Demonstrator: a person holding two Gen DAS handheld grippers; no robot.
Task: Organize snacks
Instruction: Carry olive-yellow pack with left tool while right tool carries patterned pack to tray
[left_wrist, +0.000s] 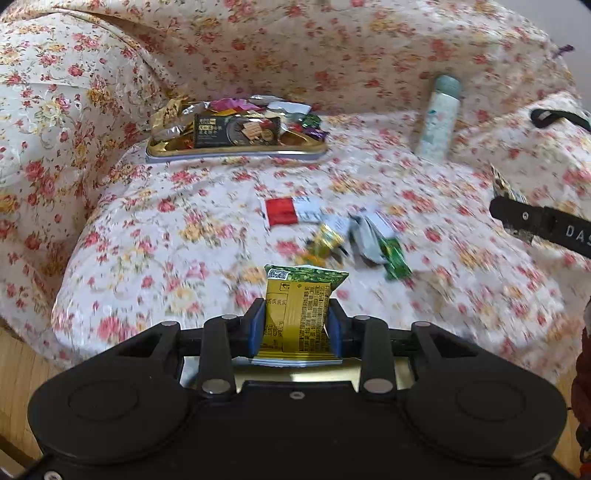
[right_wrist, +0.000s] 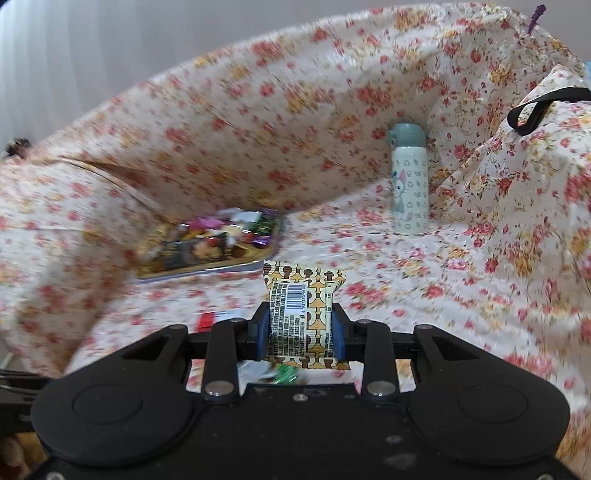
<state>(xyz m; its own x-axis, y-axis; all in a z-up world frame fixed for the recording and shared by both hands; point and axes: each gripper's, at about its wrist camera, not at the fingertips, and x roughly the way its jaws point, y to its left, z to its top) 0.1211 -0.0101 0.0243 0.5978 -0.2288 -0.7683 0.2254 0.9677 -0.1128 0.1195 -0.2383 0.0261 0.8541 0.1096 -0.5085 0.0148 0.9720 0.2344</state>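
Currently carrying two snack packets toward the tin tray on the sofa.

My left gripper (left_wrist: 295, 325) is closed on a yellow-and-green foil snack packet (left_wrist: 299, 310); my right gripper (right_wrist: 301, 328) is clamped on a cream-and-tan patterned snack packet (right_wrist: 301, 314). Advice to myself: keep both grips firm, bring each packet over the shallow gold rectangular tin tray (left_wrist: 236, 152) at the back of the floral-covered sofa (left_wrist: 147, 229), and let go low so nothing slides off. Tray contents: a dark biscuit box (left_wrist: 236, 131) and mixed foil-wrapped sweets, heaped. Loose on the seat: a red-and-white sachet (left_wrist: 291, 210) and several green and silver wrappers (left_wrist: 365, 240). A pale cat-print flask (right_wrist: 408, 184) stands well apart.
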